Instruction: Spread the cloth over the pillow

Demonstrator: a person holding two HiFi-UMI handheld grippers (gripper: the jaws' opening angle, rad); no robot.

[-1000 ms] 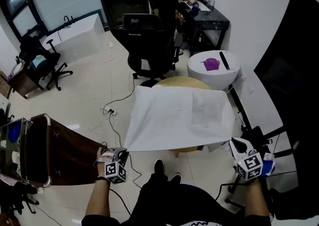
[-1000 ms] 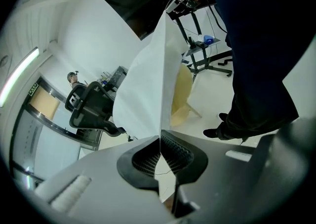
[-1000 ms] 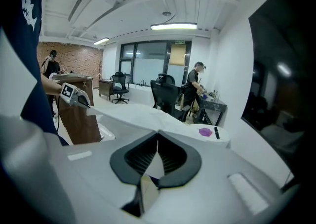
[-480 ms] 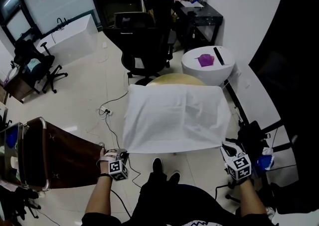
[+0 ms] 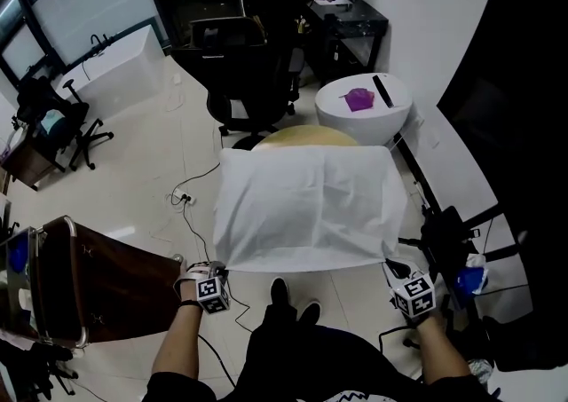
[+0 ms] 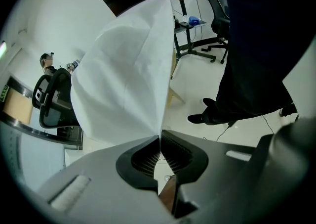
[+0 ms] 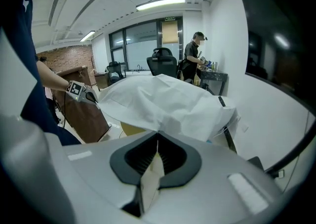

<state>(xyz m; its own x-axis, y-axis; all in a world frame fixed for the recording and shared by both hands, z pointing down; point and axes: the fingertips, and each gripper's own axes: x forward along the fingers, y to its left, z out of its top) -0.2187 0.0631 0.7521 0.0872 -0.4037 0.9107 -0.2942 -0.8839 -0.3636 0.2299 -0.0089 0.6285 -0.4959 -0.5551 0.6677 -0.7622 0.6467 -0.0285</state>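
Cloth (image 5: 306, 205): white, draped out ahead, both near corners pinched.
Lies over a raised mound, yellow rounded edge (image 5: 306, 134) peeking past far side; near hem hanging in front, running from left gripper (image 5: 216, 271) to right gripper (image 5: 391, 267). Left gripper: clamped fully together on near-left corner, sheet fanning out from the tips. Right gripper: closed to a sliver on near-right corner, a tab of fabric trailing back between the jaws.

Matt cloth (image 5: 306, 205) — glossy floor (image 5: 142, 178).
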